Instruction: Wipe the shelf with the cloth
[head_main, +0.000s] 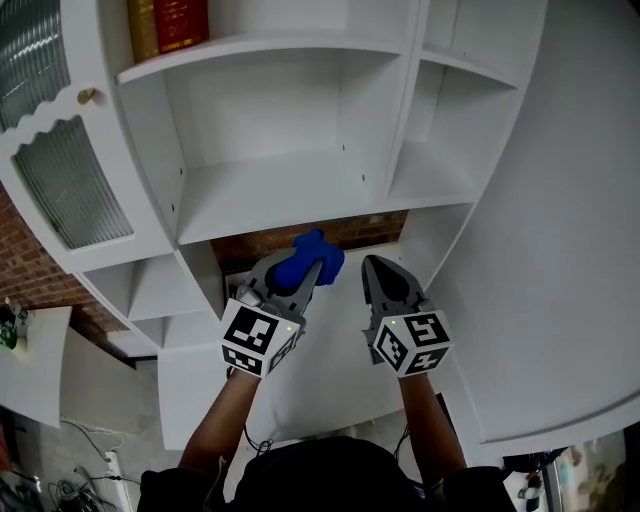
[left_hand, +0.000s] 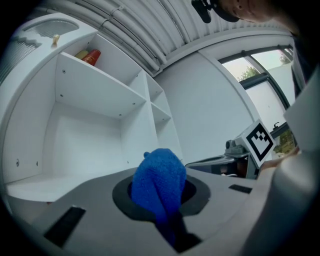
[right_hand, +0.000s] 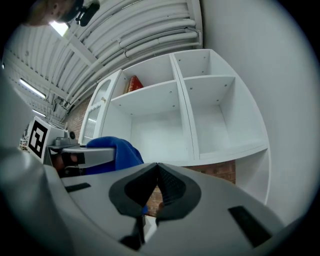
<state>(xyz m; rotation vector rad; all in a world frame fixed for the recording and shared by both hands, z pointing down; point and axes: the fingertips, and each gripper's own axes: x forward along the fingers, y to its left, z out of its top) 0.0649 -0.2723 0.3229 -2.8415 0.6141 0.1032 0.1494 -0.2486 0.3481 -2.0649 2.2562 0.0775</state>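
Observation:
A bunched blue cloth (head_main: 311, 255) sticks out of my left gripper (head_main: 305, 268), whose jaws are shut on it; in the left gripper view the cloth (left_hand: 159, 186) fills the space between the jaws. My right gripper (head_main: 372, 268) hangs beside it to the right, jaws shut with nothing between them (right_hand: 156, 176). Both are held up below the white shelf unit's wide middle shelf (head_main: 270, 195), short of its front edge. The cloth (right_hand: 114, 152) also shows at the left of the right gripper view.
The white shelf unit has a narrower compartment (head_main: 440, 165) to the right and books (head_main: 168, 24) on the shelf above. A ribbed-glass cabinet door (head_main: 62, 180) with a brass knob (head_main: 86, 96) stands at left. Brick wall (head_main: 300, 238) shows below the shelf.

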